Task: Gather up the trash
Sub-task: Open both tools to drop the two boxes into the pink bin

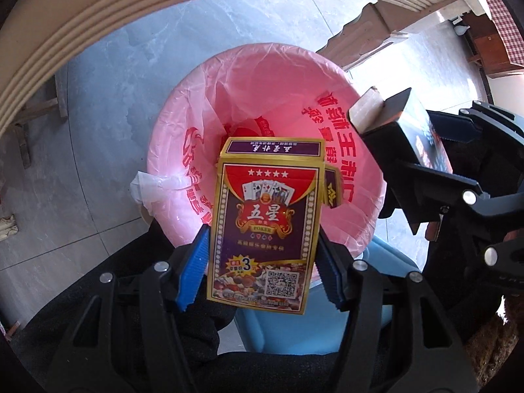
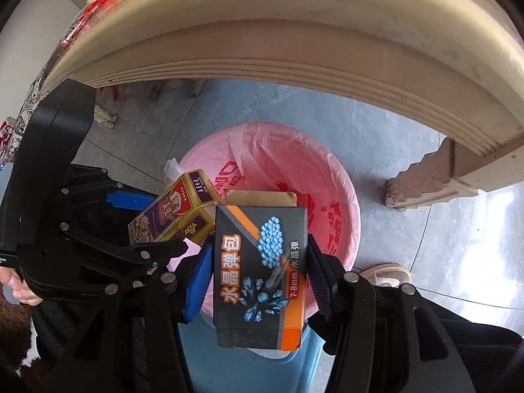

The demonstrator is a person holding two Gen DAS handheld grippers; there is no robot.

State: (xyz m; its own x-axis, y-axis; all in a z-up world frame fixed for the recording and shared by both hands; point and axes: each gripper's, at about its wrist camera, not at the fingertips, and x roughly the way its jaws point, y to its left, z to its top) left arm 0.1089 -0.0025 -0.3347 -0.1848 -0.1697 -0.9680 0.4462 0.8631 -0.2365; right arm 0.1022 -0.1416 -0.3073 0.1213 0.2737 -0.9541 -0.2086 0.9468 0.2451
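The card box (image 1: 263, 226) is purple and red with gold borders and a fan of cards. The pellet box (image 2: 260, 275) is black with orange stripes and blue beads. The bin liner (image 1: 294, 75) is pink with red print; the floor (image 1: 108, 104) grey marbled.

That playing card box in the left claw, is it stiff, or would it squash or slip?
The playing card box probably holds firm: its sides look straight between the left gripper pads. The open top flap hints it may be empty, so light. Its glossy print could slip, though the ribbed pads should help.

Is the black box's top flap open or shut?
Open: the black box shows its brown flap lifted at the far end.
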